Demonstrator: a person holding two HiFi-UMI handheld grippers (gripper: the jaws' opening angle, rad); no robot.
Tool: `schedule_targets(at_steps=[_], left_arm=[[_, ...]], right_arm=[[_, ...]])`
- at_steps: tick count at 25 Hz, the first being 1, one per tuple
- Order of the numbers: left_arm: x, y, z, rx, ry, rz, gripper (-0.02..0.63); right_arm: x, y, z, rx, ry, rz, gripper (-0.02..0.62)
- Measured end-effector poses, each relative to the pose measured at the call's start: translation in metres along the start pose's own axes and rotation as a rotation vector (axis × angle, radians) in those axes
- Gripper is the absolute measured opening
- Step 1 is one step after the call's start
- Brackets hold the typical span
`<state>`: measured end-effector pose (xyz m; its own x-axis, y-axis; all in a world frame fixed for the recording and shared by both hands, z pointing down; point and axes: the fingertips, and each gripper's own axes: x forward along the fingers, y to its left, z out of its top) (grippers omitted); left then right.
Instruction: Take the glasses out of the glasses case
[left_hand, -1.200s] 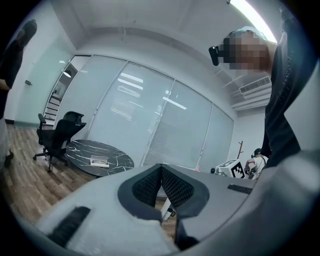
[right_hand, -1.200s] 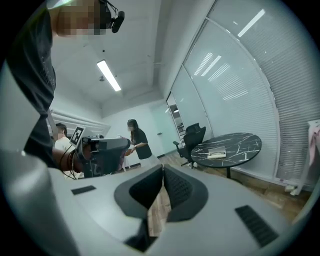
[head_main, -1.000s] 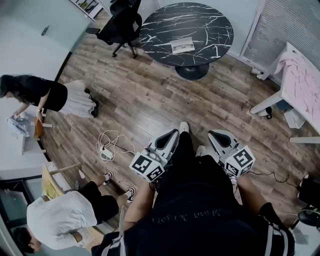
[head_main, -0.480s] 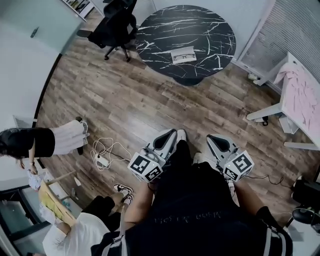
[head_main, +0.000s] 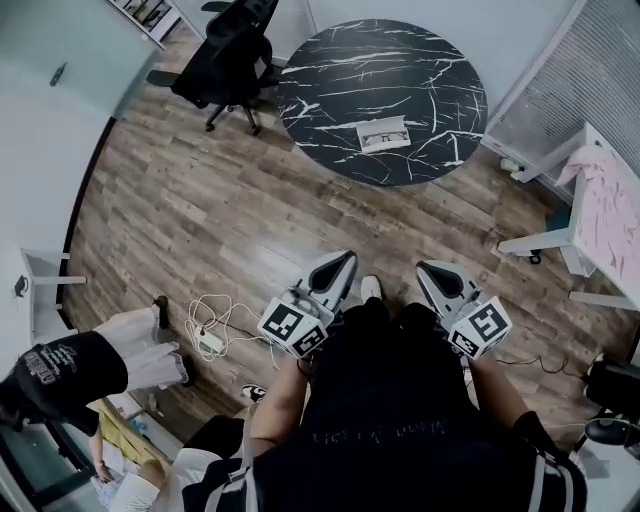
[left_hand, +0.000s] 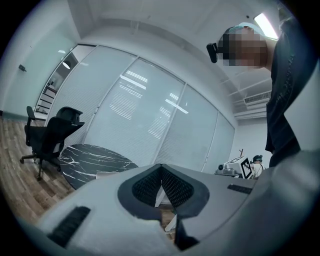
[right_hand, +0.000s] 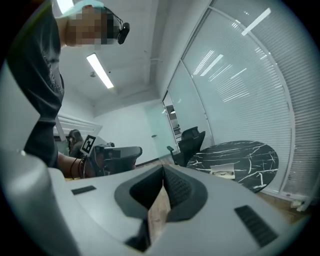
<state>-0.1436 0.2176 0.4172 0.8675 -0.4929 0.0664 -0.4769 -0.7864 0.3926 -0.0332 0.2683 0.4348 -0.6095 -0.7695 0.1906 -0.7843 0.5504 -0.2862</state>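
The glasses case (head_main: 382, 132) is a small pale box lying on the round black marble table (head_main: 330, 110), far ahead of me across the wooden floor. In the left gripper view the glasses case (left_hand: 103, 174) shows as a pale shape on the table (left_hand: 85, 157). The right gripper view has the glasses case (right_hand: 222, 171) on the table (right_hand: 245, 152). My left gripper (head_main: 343, 262) and right gripper (head_main: 428, 270) are held low in front of my body, both shut with nothing in them. The jaws meet at their tips in the left gripper (left_hand: 161, 168) and the right gripper (right_hand: 163, 169).
A black office chair (head_main: 228, 52) stands left of the table. A white desk with pink cloth (head_main: 608, 195) is at the right. A white cable with a power strip (head_main: 212, 328) lies on the floor at the left. People (head_main: 70, 368) are at the lower left.
I have stepped closer to the round table, which now looks larger and nearer. The people at the left have slid toward the lower left edge. Both grippers stay shut at my waist.
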Motion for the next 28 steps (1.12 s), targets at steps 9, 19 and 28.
schedule_targets(at_steps=[9, 19, 28], left_arm=[[0.017, 0.020, 0.006, -0.011, 0.022, -0.037, 0.018], [0.037, 0.034, 0.013, 0.002, 0.034, -0.025, 0.018], [0.084, 0.061, 0.026, -0.001, 0.038, -0.003, 0.018]], right_arm=[[0.011, -0.031, 0.007, 0.126, -0.041, -0.065, 0.031], [0.036, -0.051, 0.005, 0.100, -0.021, -0.028, 0.031], [0.063, -0.094, 0.009, 0.080, 0.036, 0.020, 0.031]])
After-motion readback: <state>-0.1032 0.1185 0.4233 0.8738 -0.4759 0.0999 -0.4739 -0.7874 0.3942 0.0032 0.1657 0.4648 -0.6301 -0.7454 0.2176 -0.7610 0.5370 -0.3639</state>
